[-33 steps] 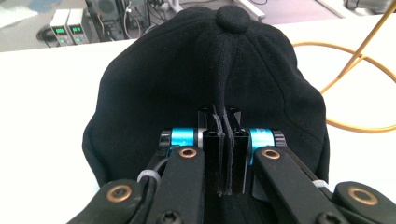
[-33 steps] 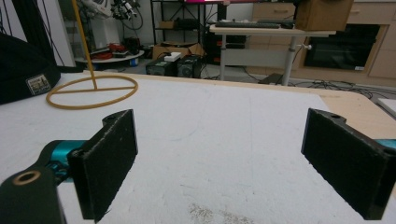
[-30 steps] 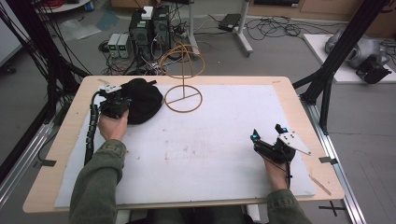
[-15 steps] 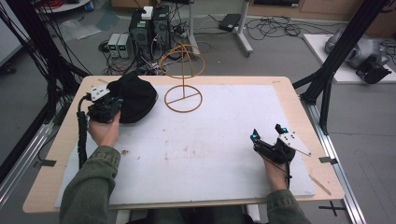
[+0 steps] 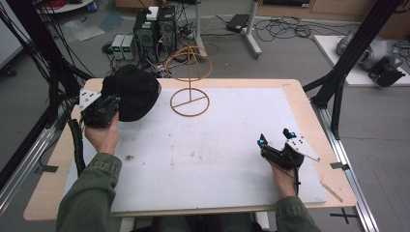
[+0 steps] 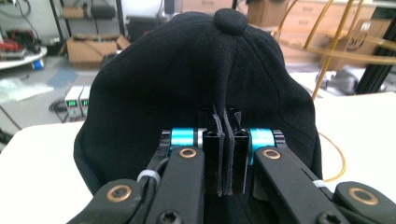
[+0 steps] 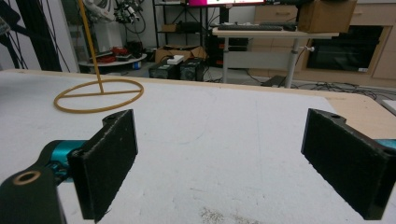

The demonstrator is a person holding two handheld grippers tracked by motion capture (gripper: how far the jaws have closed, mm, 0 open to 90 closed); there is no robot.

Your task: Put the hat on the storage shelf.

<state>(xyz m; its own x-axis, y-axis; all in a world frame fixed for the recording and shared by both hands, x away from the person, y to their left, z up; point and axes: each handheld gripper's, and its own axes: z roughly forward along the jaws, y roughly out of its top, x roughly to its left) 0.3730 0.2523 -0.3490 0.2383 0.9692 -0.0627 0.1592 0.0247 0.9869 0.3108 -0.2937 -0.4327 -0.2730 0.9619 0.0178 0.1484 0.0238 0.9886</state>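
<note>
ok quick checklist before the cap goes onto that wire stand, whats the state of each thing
1. Grip on the cap: ok. The left gripper has its jaws shut on a fold of the black cap.
2. Cap clear of the table: cannot tell; in the high view it sits at the far left corner, lifted or not is unclear.
3. Wire stand upright: ok; its ring base lies flat on the mat, top loop bare.
4. Path from cap to stand: ok, nothing lies between them.
5. Right gripper out of the way: ok; it rests open near the table's right edge, holding nothing.
</note>
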